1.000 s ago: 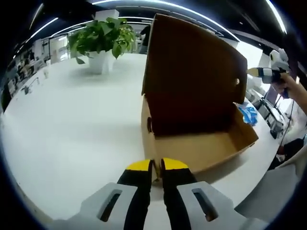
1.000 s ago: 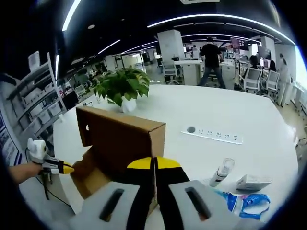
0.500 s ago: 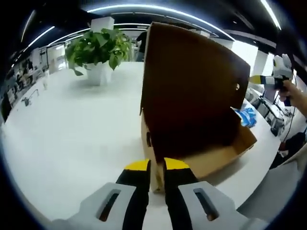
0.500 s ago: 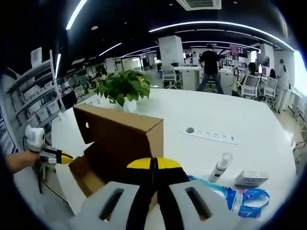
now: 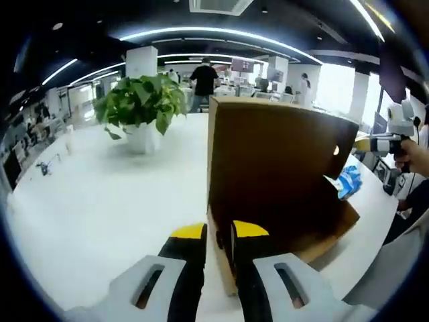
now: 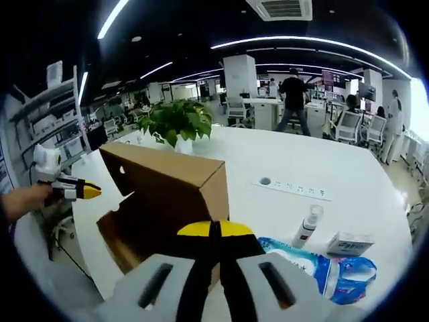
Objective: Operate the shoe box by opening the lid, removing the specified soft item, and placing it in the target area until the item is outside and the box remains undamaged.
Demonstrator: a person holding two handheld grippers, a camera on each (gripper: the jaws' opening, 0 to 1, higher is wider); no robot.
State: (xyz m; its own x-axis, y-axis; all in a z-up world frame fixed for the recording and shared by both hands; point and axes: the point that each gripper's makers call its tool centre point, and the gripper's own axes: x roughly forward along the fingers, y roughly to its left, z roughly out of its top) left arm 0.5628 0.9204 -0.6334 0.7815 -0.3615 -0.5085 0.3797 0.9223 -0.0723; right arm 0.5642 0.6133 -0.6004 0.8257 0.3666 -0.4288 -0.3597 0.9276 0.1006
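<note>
- Left gripper view: the left tool (image 5: pixel 218 236) rises from the bottom, its yellow-tipped jaws a narrow gap apart and astride the near edge of the box (image 5: pixel 281 221); whether they pinch the cardboard I cannot tell.
- Brown lid (image 5: pixel 271 164) stands raised, nearly upright, above the box, with a small round hole near its right edge.
- Box sits on the white desk (image 5: pixel 100 194), just beyond the jaws.
- Potted plant (image 5: pixel 141 104) stands on the far left part of the desk, well apart from the box.
- Blue bag (image 5: pixel 347 180) shows at the right, past the box.
- Right tool shows at the far right edge, held in a hand (image 5: pixel 417 155), near the lid's right side.
- Right gripper view: the right tool (image 6: pixel 213 229) has its yellow-tipped jaws pressed together with nothing between them, just in front of the box's near corner.
- From this side the box (image 6: pixel 167 201) is seen with its lid (image 6: pixel 164 164) lifted and the opening facing left.
- Left tool (image 6: pixel 84 190) is at the left, its yellow tip near the box's left edge.
- Blue bag (image 6: pixel 335 272) lies on the desk at the right, close to the jaws.
- Spray bottle (image 6: pixel 305 227) stands beside the bag, and a small white carton (image 6: pixel 350 243) lies further right.
- White power strip (image 6: pixel 293 189) lies farther off on the desk.
- Soft item inside the box cannot be made out.
</note>
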